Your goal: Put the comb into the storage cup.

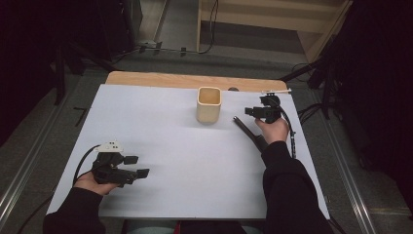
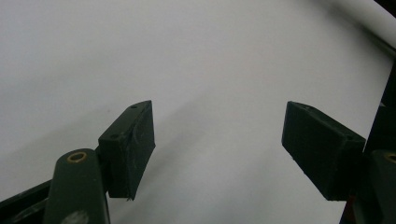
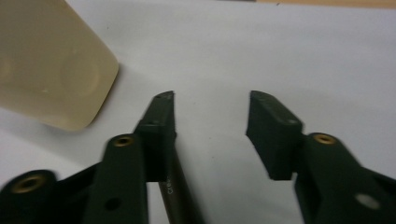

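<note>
White sheet over a wood table, cream cup mid-far, dark pen lying right of it under the released right gripper, left gripper released over bare sheet; risk: pen rolls if one jaw nudges first.
</note>
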`<state>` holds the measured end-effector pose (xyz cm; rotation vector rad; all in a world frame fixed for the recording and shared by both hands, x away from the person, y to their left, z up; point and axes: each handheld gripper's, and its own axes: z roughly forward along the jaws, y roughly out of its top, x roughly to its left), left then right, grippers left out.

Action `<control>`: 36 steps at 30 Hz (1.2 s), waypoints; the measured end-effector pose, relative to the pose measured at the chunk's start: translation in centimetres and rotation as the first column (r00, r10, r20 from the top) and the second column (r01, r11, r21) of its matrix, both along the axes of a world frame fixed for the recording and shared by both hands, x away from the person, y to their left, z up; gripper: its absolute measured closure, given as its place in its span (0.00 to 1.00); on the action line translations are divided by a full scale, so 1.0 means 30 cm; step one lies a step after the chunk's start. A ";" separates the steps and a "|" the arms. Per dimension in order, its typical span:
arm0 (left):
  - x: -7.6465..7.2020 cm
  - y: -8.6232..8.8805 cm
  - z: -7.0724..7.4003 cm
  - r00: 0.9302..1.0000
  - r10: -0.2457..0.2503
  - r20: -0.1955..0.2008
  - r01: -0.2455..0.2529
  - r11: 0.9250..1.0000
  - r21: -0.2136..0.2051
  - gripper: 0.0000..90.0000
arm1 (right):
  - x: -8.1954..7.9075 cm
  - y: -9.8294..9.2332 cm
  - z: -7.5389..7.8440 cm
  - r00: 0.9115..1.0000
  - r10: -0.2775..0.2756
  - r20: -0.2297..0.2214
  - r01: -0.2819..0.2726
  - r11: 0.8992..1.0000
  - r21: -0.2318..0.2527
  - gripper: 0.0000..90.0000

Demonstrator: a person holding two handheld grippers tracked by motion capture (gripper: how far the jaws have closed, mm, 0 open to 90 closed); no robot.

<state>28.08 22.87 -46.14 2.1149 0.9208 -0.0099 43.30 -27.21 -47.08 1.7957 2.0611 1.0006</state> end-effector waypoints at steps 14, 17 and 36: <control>0.000 -0.003 0.000 1.000 -0.005 0.003 0.005 1.000 0.002 0.29 | 0.025 0.046 -0.071 0.998 0.009 -0.070 -0.009 1.000 -0.009 0.97; 0.000 -0.003 0.000 1.000 -0.006 0.003 0.006 1.000 0.000 0.29 | 0.028 0.059 -0.082 0.997 0.017 -0.077 -0.018 1.000 -0.013 0.97; -0.001 -0.004 0.001 1.000 -0.005 0.003 0.005 1.000 0.002 0.29 | 0.001 0.127 -0.114 0.991 0.090 -0.100 -0.092 0.996 -0.021 0.97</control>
